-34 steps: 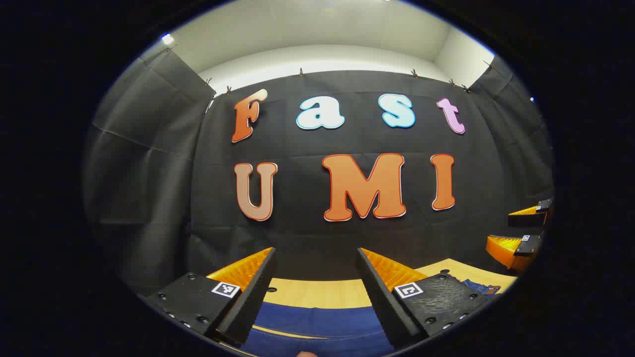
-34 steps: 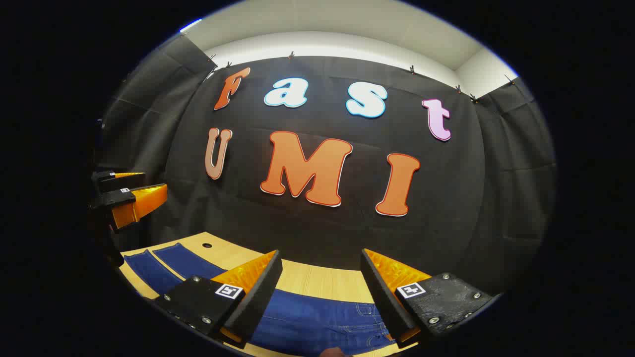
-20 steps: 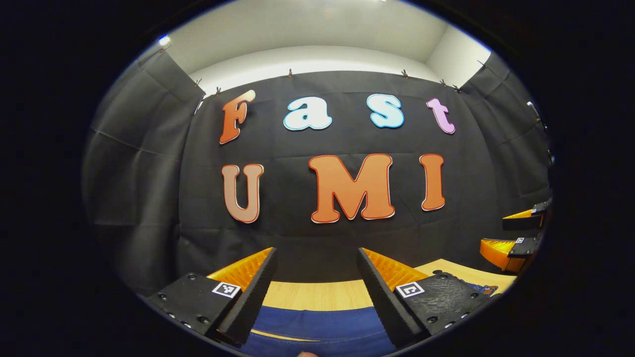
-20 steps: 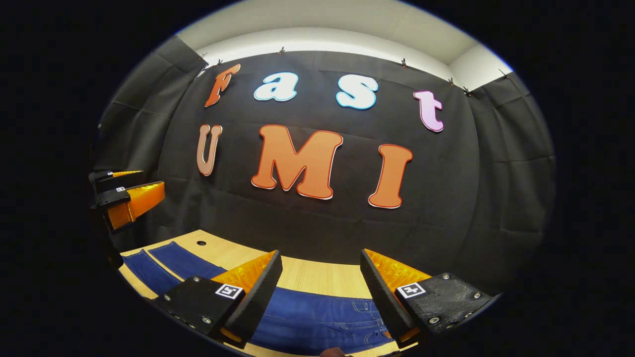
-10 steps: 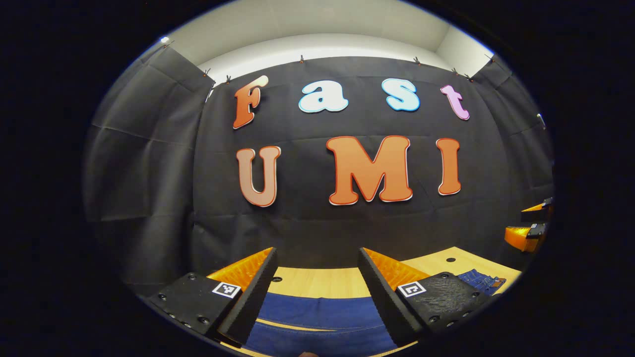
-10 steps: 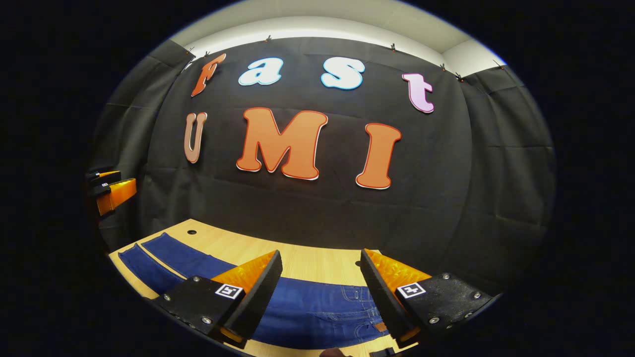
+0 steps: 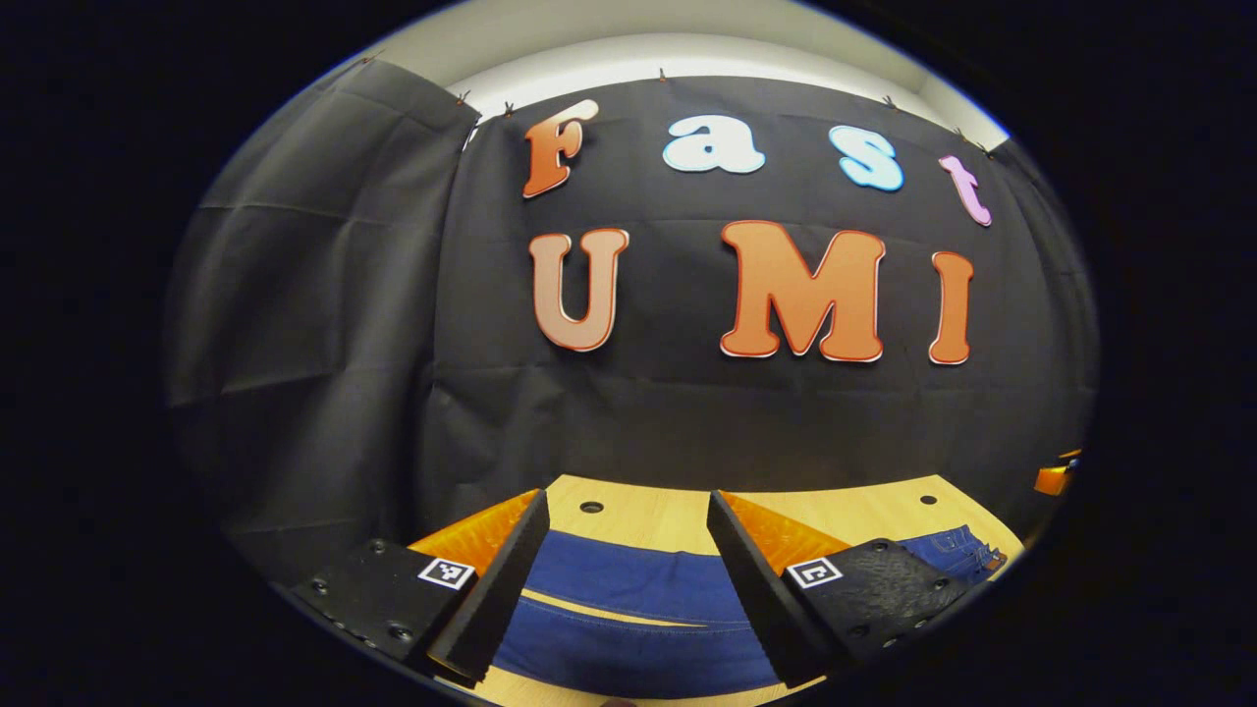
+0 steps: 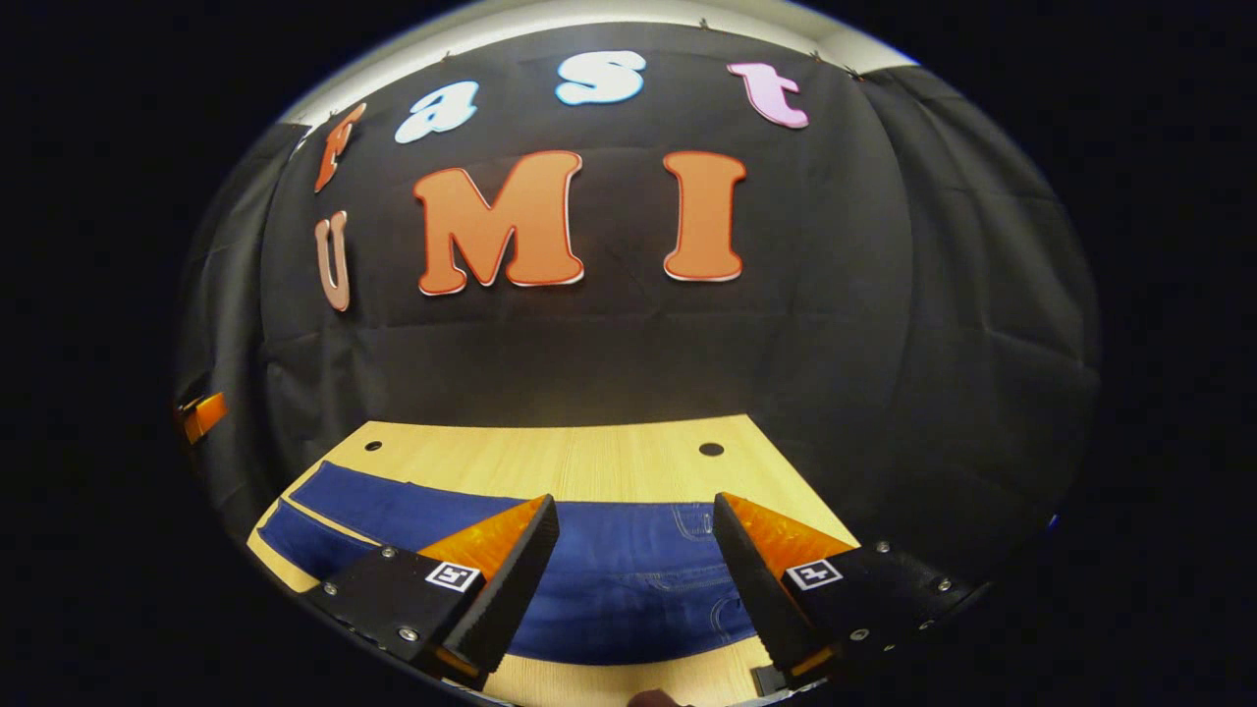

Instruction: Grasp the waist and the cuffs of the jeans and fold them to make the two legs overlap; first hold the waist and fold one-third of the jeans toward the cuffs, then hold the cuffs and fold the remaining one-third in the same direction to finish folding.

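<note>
Blue jeans (image 8: 628, 579) lie flat on the wooden table (image 8: 550, 457), with two legs running left and the pocket-and-waist end under my right gripper (image 8: 635, 503). That gripper hovers above the denim, open, nothing between its fingers. In the left gripper view the two legs (image 7: 628, 599) lie side by side with a thin strip of wood between them, and the waist end (image 7: 957, 550) shows at the right. My left gripper (image 7: 627, 503) hangs open over the legs. Each gripper appears small at the edge of the other's view, the right gripper (image 7: 1056, 478) and the left gripper (image 8: 201, 414).
Small round holes (image 8: 711, 449) (image 7: 591, 508) dot the tabletop near its far edge. Black cloth (image 8: 628, 353) hangs close behind the table and down both sides. Bare wood (image 8: 609, 678) shows between the jeans and the table's near edge.
Both views have tipped downward and swung apart, so more of the table and jeans shows. Each far gripper has slid out to the view's edge. Both grippers stay open.
</note>
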Tool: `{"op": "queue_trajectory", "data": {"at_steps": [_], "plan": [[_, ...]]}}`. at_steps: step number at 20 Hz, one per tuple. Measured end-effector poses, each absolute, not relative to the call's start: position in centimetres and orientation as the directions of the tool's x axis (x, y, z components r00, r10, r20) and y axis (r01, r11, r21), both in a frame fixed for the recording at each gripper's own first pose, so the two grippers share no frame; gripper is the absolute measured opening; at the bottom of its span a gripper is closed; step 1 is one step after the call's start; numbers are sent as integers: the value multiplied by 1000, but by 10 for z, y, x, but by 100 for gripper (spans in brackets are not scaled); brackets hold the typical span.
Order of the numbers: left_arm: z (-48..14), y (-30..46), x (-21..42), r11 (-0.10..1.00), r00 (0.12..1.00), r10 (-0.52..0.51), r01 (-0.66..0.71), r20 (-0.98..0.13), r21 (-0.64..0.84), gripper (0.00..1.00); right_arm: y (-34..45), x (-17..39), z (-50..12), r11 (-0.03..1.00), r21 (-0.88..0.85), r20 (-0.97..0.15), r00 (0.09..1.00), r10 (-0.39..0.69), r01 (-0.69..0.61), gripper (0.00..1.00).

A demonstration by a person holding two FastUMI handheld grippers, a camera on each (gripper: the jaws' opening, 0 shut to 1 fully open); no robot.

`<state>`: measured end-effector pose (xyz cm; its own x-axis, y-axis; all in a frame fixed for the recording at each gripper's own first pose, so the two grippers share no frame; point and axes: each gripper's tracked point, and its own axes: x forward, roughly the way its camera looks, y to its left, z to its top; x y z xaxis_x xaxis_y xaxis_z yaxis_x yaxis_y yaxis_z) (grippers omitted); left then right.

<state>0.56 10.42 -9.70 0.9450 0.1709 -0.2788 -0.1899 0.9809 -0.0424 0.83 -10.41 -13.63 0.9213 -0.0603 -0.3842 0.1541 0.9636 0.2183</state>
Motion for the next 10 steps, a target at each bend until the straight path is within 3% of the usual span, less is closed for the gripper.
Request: {"op": "queue_trajectory", "data": {"at_steps": [7,10], "plan": [[-153,147,-8,902,859,235,-367,-454,-228,98,-118,-1,-212,902,366,-567,823,20,230,97],[-187,172,-17,839,810,215,-439,-546,-320,97,-115,-10,-241,869,409,-639,767,55,279,97]]}}
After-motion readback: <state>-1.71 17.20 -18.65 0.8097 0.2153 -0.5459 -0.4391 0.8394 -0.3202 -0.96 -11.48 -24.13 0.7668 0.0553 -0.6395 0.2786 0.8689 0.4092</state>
